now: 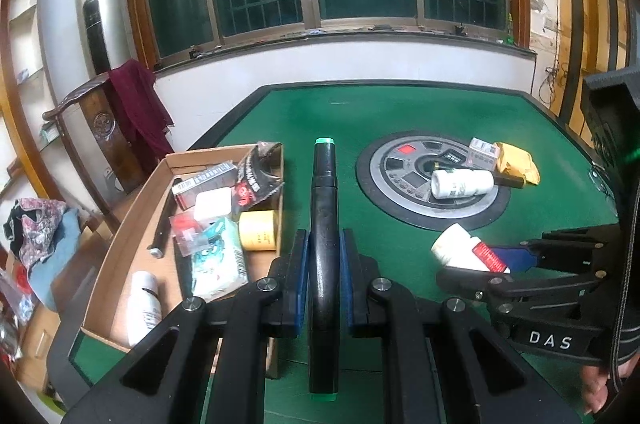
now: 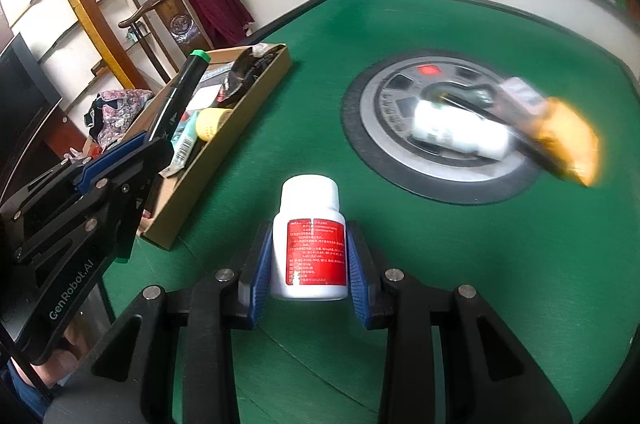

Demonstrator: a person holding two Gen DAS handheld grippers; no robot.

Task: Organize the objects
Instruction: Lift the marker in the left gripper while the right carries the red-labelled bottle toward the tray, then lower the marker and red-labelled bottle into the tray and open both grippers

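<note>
In the left wrist view my left gripper (image 1: pixel 324 244) is shut on a black marker (image 1: pixel 325 192) with green ends, which points away over the green table. Left of it lies a cardboard box (image 1: pixel 132 208) with a yellow tape roll (image 1: pixel 259 230), a white bottle (image 1: pixel 144 300), packets and other small items. My right gripper (image 2: pixel 310 248) is shut on a white bottle with a red label (image 2: pixel 308 200), held above the felt. That gripper (image 1: pixel 480 264) and its bottle (image 1: pixel 456 244) also show at the right of the left wrist view. The left gripper (image 2: pixel 148 140) with the marker (image 2: pixel 180 96) shows beside the box (image 2: pixel 224 160).
A round grey panel (image 1: pixel 392 180) in the table's middle carries a lying white bottle (image 1: pixel 462 183), a small box (image 1: pixel 484 148) and a yellow packet (image 1: pixel 516 162). A wooden chair with a maroon cloth (image 1: pixel 136 104) stands past the box. Windows fill the far wall.
</note>
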